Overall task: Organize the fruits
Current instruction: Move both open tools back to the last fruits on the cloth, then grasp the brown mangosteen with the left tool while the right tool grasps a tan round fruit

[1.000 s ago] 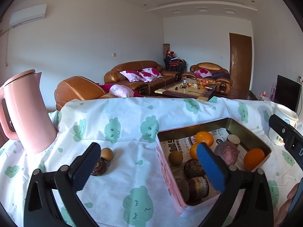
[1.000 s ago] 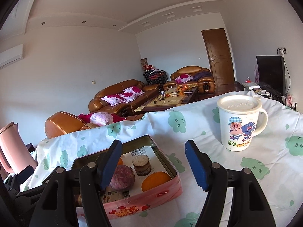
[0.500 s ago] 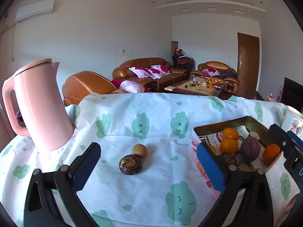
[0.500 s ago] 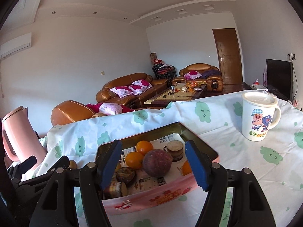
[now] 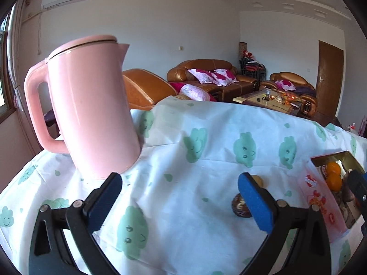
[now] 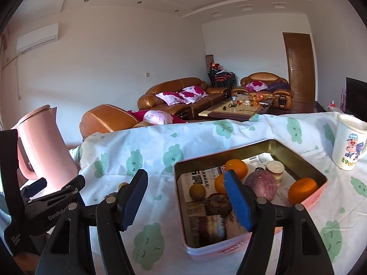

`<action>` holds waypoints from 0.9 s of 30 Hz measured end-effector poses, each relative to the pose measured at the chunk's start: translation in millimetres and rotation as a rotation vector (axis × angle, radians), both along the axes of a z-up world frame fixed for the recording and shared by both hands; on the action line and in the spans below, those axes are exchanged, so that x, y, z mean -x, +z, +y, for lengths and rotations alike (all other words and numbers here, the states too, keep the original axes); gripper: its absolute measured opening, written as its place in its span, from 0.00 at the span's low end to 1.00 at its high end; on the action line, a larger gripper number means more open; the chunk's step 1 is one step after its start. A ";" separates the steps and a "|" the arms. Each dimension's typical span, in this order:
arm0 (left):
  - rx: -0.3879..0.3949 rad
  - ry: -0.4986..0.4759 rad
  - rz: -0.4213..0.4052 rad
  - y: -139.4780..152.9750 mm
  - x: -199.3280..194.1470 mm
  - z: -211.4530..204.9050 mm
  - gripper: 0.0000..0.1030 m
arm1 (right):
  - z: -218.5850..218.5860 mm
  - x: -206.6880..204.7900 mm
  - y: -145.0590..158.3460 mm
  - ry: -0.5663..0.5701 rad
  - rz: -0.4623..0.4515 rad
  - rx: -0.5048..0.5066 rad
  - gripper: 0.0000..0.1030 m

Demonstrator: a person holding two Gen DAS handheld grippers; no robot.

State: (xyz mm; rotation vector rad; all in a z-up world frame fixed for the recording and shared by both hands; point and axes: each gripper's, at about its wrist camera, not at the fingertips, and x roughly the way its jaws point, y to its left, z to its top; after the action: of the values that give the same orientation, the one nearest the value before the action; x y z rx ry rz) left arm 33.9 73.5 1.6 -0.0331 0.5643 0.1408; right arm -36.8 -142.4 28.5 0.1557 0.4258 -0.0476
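Landmark taken: pink tin (image 6: 252, 244), open-topped, standing on the cloud-print tablecloth (image 5: 206, 142).

Inside the tin, on printed paper lining: purple round fruit (image 6: 261, 183) near the middle; two oranges (image 6: 236, 166) just behind it toward the far wall; a third orange (image 6: 302, 189) at the right wall; small greenish-brown fruit (image 6: 197, 191) at the left wall; dark wrinkled fruit (image 6: 218, 202) at the near-left part, touching the items beside it; a pale round capped item (image 6: 275, 168) at the far side, kind not determinable.

Outside the tin, to its left on the cloth: dark brown wrinkled fruit (image 5: 239, 206), partly hidden behind a blue pad; small tan fruit (image 5: 259, 181) just behind it, close by, contact not determinable.

Left gripper (image 5: 181, 202): spread wide, nothing between the pads, held above the cloth left of the tin, the dark fruit behind its right finger.

Right gripper (image 6: 185, 199): spread wide, holding nothing, positioned at the near-left corner of the tin, right finger over the tin interior, left finger outside it.

Further left of the tin, well apart: pink kettle (image 5: 91, 105), upright, lid closed. Right of the tin, apart: white cartoon mug (image 6: 348, 142), upright.
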 end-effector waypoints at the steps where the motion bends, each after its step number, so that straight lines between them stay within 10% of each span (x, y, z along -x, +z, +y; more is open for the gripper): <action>1: 0.012 0.018 0.018 -2.7 -3.4 8.1 1.00 | 5.1 -2.7 -0.7 0.009 0.010 0.007 0.68; 6: 0.038 0.034 0.077 -11.4 -12.9 27.7 0.97 | 22.1 -12.5 -4.8 0.041 0.046 0.020 0.68; 20: 0.020 -0.302 0.254 -29.5 -42.4 -60.0 0.72 | 10.6 -9.0 -6.0 0.060 0.050 -0.053 0.69; 27: 0.152 -0.376 0.321 -38.0 -51.1 -52.8 0.62 | 10.9 -11.1 -7.5 0.066 0.066 -0.057 0.69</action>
State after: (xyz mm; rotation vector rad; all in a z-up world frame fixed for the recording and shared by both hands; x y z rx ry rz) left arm 85.0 20.6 -36.3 -0.0517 0.8904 -0.2676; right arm -25.7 -131.5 21.1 0.1961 0.4981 0.0243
